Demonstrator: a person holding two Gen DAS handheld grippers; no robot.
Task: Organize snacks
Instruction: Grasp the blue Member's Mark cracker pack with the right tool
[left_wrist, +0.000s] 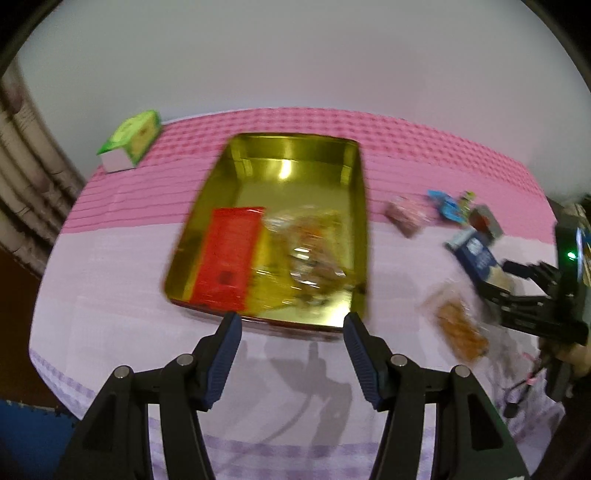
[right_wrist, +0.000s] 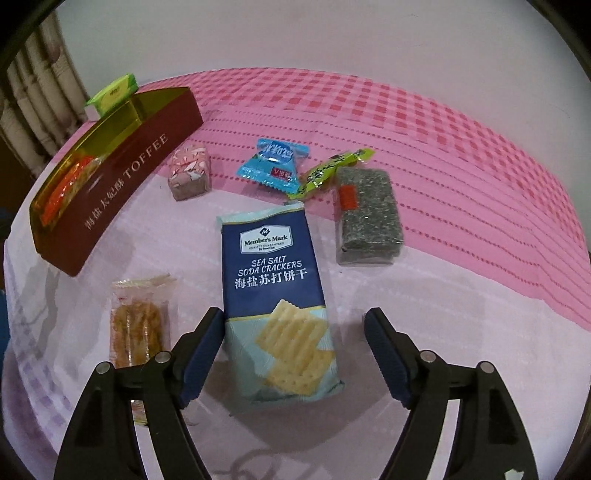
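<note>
A gold-lined toffee tin (left_wrist: 295, 155) lies open on the table, holding a red packet (left_wrist: 229, 254) and a clear snack bag (left_wrist: 314, 254). My left gripper (left_wrist: 291, 321) is open and empty just in front of the tin's near edge. My right gripper (right_wrist: 293, 317) is open, its jaws on either side of a blue sea salt soda crackers packet (right_wrist: 277, 280) lying on the cloth. The tin (right_wrist: 122, 184) stands to the left in the right wrist view. The right gripper (left_wrist: 517, 280) shows at the right of the left wrist view.
Loose snacks lie on the pink checked cloth: an orange cracker pack (right_wrist: 138, 325), a pink wrapped cube (right_wrist: 190, 173), a blue candy (right_wrist: 273, 166), a green packet (right_wrist: 332, 170), a dark sesame bar (right_wrist: 367, 214). A green box (left_wrist: 131, 140) stands at the back left.
</note>
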